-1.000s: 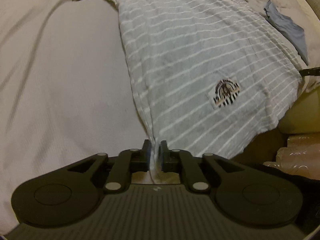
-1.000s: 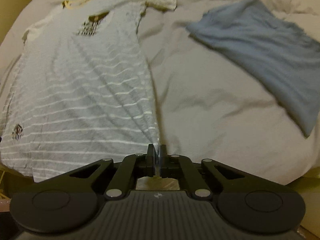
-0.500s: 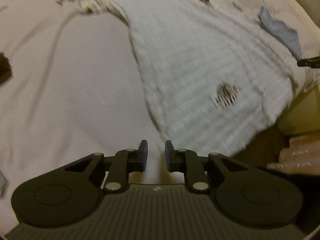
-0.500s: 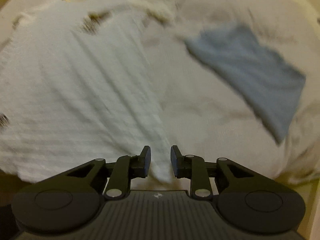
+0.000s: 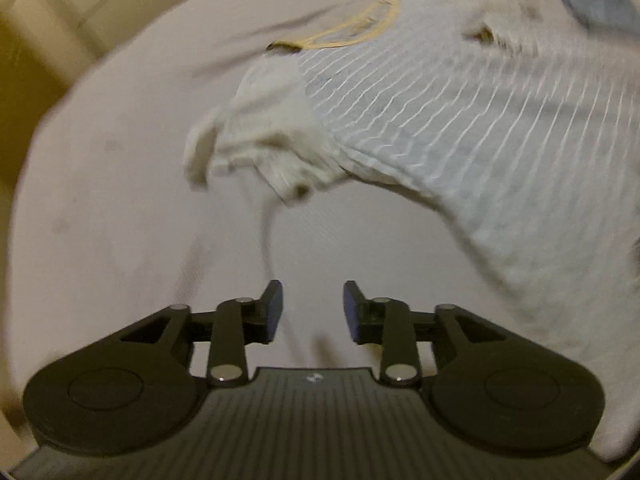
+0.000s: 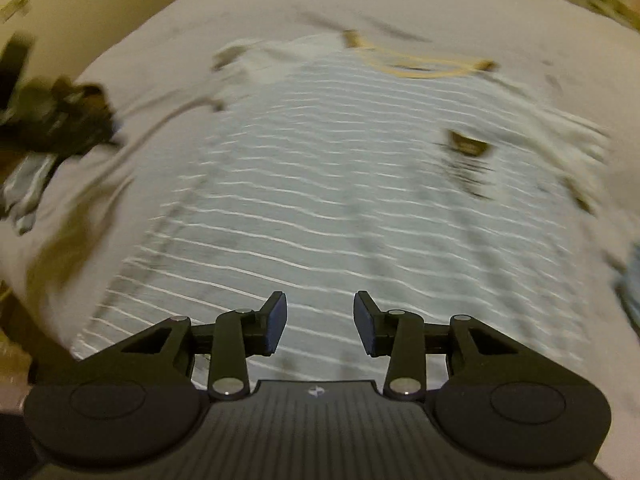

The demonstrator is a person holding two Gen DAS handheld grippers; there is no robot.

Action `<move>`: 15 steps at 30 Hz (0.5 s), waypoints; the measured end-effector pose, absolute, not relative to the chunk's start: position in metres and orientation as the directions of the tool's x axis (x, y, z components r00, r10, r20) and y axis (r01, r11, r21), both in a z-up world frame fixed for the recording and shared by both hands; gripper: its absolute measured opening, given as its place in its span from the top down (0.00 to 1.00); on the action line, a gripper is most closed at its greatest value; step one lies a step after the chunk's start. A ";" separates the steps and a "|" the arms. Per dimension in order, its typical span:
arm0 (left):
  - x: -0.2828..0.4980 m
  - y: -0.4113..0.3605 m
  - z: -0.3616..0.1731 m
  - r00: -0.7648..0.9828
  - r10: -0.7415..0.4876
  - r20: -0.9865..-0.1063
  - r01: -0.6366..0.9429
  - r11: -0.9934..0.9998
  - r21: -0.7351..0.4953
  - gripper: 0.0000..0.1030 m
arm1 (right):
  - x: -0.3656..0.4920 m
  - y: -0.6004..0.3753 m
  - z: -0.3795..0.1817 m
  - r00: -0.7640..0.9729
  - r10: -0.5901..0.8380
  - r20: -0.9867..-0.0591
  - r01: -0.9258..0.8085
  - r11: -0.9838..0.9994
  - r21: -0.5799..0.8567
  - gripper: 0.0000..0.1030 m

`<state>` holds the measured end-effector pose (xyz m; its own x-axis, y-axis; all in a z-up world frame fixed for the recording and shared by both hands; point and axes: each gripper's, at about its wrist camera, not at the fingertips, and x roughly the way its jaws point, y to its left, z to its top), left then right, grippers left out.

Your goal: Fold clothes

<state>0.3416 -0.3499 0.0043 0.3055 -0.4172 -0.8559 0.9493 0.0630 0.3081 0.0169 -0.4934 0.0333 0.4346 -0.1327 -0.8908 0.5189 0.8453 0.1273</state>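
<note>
Though both views are blurred, the striped shirt point(image 6: 360, 184) lies spread flat on the bed point(image 5: 120, 168), collar point(image 6: 420, 66) at the far end, its long axis running away from the right gripper point(image 6: 320, 322). That gripper hangs over the hem end, jaws spread, empty. The left gripper point(image 5: 313, 311), also spread and empty, is over bare sheet; the shirt lies ahead and to its right, the crumpled sleeve point(image 5: 264, 148) nearest. No containers visible. Whether a fold is coming or was just undone, I cannot tell.
</note>
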 end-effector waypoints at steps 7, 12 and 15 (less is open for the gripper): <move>0.365 -0.389 -0.054 0.302 -0.533 -0.790 0.764 -0.361 0.535 0.63 | 0.069 -0.458 0.027 0.449 -0.116 -0.886 0.554 0.814 0.174 0.57; 0.382 -0.393 -0.064 0.267 -0.573 -0.775 0.683 -0.455 0.571 0.70 | 0.096 -0.415 0.010 0.391 -0.165 -0.905 0.655 0.741 0.148 0.54; 0.393 -0.391 -0.065 0.244 -0.590 -0.770 0.655 -0.485 0.579 0.97 | 0.112 -0.384 0.002 0.356 -0.169 -0.919 0.678 0.724 0.129 0.54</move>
<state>0.3927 -0.3914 -0.0649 0.2437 -0.5899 -0.7699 0.6555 -0.4849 0.5790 0.1116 -0.3839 0.0016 0.3556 -0.1690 -0.9192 0.6780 0.7237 0.1292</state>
